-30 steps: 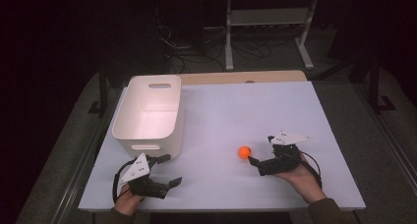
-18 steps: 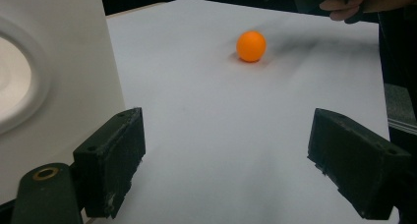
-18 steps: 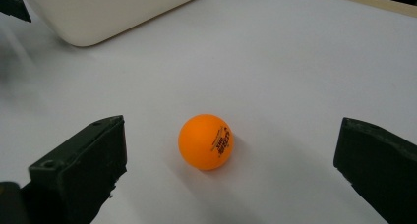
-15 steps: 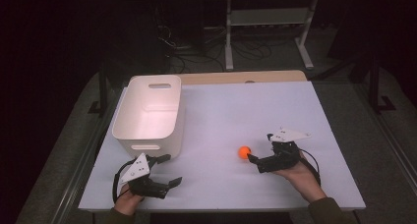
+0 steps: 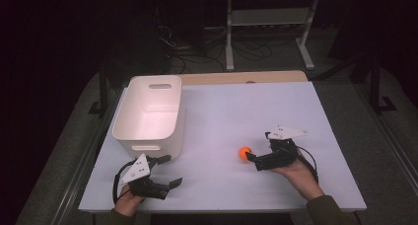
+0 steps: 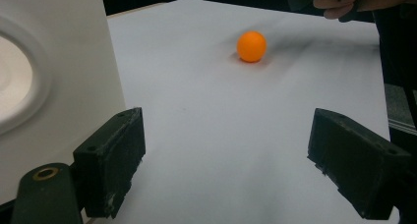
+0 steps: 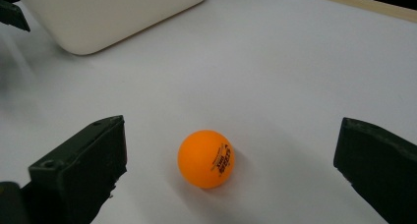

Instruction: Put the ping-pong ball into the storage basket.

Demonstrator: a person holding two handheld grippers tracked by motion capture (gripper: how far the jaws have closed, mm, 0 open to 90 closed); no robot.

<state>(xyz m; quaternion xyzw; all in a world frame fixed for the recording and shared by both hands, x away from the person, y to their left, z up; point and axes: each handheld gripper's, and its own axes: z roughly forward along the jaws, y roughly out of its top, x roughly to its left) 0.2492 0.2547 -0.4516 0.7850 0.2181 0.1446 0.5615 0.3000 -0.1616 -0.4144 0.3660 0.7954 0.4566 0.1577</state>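
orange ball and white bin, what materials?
Small orange ball: likely smooth matte celluloid or plastic; printed black lettering suggests a table-tennis ball. White rectangular bin: apparently moulded plastic, satin finish, given its rounded corners, rolled rim and cut-out handle slots.

A white counter [image 5: 296, 111] carries a white bin [image 5: 150, 111] with handle slots at its left side and an orange ball [image 5: 244, 153] lying well apart to the bin's right. Behind the counter, on the dark floor, stands a pale metal shelf frame [image 5: 268, 22] beside tangled cables [image 5: 190, 50].
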